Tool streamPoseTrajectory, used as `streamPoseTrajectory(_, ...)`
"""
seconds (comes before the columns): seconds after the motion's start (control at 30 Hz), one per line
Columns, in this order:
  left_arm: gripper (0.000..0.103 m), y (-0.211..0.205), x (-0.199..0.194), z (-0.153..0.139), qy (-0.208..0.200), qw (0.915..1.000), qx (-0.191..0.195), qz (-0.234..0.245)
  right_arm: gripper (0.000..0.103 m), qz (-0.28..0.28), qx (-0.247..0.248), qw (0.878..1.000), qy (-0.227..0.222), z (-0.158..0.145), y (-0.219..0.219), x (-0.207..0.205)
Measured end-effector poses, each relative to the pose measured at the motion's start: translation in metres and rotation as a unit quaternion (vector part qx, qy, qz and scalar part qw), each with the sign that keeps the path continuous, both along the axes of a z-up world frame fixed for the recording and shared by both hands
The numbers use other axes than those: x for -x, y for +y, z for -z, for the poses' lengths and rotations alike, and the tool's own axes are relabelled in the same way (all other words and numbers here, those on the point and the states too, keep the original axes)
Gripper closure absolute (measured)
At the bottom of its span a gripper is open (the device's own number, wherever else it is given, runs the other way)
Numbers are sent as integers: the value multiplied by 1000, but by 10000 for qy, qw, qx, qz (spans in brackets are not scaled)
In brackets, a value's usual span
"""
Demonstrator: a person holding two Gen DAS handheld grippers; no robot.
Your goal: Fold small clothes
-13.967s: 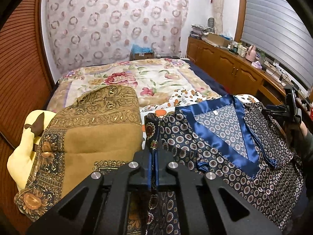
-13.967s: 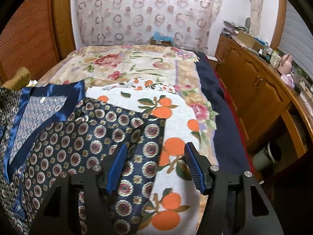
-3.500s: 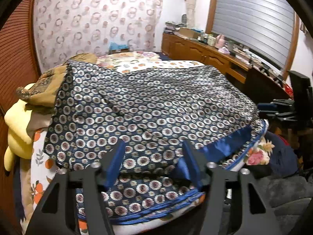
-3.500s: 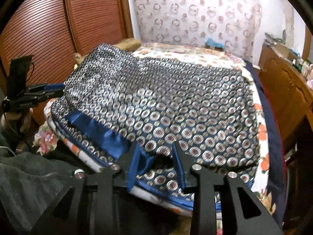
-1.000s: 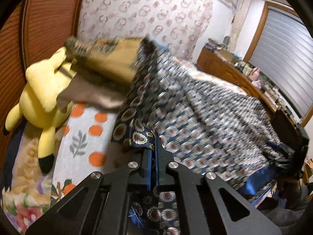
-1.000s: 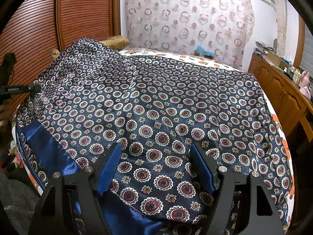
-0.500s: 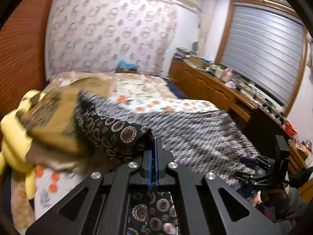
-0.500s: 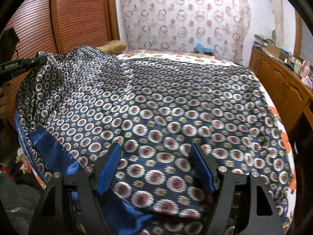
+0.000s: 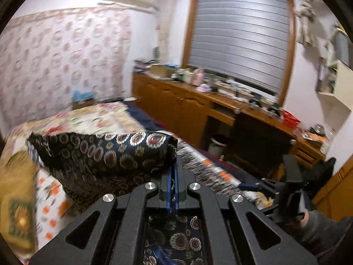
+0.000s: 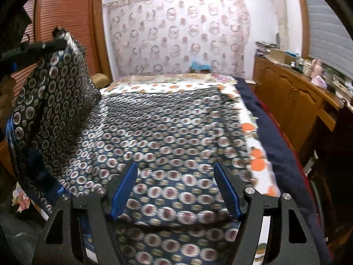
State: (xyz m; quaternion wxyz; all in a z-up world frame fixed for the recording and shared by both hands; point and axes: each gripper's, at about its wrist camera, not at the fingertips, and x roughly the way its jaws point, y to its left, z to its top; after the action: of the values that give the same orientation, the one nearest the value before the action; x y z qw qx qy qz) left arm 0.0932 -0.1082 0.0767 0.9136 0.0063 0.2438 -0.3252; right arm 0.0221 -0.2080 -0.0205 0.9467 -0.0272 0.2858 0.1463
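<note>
A navy garment with round medallion print (image 10: pixel 167 128) lies spread over the bed. My left gripper (image 9: pixel 173 167) is shut on its left edge and holds that side up in the air, so the cloth (image 9: pixel 106 152) hangs in a fold to the left of the fingers. From the right wrist view the left gripper (image 10: pixel 55 44) appears at the upper left with the raised flap (image 10: pixel 50 92) drooping below it. My right gripper (image 10: pixel 175 176) hovers open over the near part of the garment, its blue pads (image 10: pixel 125 185) wide apart with nothing pinched.
A long wooden cabinet (image 10: pixel 293 97) cluttered with small items runs along the right of the bed. Brown louvred wardrobe doors (image 10: pixel 64 22) stand at the left. An orange-print blanket (image 10: pixel 256 159) shows at the bed's right edge. A brown cushion (image 9: pixel 15 198) lies left.
My left gripper has risen and swung right with the garment's edge, lifting that side off the bed. The right gripper moved slightly and stays open over the cloth.
</note>
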Motion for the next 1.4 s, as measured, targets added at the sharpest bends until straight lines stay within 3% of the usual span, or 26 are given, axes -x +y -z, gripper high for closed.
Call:
streamPoseTrajectory(0.13, 97, -19, 0, -4, 83, 9998, -51, 193, 30, 58, -88, 9999, -35, -4, -13, 9)
streamPoseTrajectory(0.27, 60, -15, -6, 13, 292, 9992, -246, 133, 30, 134, -84, 9999, -12, -1, -18, 13)
streamPoseTrajectory(0.33, 52, -8, -8, 20, 347, 9989, -307, -13, 30, 170, -97, 9998, 14, 1, -20, 12)
streamPoseTrajectory(0.4, 31, 3, -9, 27, 422, 9984, -336, -154, 30, 178, -128, 9998, 25, -2, -21, 12)
streamPoseTrajectory(0.47, 25, 8, -10, 34, 421, 9978, -390, -326, 30, 159, -145, 9998, 28, -4, -21, 10)
streamPoseTrajectory(0.8, 25, 56, 0, 77, 711, 9911, -507, -1009, 30, -202, 40, 9998, -65, -17, 4, -6)
streamPoseTrajectory(1.13, 25, 94, 6, 99, 851, 9844, -471, -1464, 31, -1092, 334, 9934, 87, -20, 61, -43)
streamPoseTrajectory(1.23, 25, 100, 7, 104, 895, 9835, -444, -1508, 40, -1397, 425, 9887, 325, -14, 75, -65)
streamPoseTrajectory(1.33, 25, 104, 7, 111, 953, 9827, -431, -1530, 64, -1594, 539, 9842, 554, -4, 84, -78)
streamPoseTrajectory(1.4, 25, 106, 6, 115, 991, 9819, -450, -1549, 91, -1669, 602, 9819, 667, 3, 86, -84)
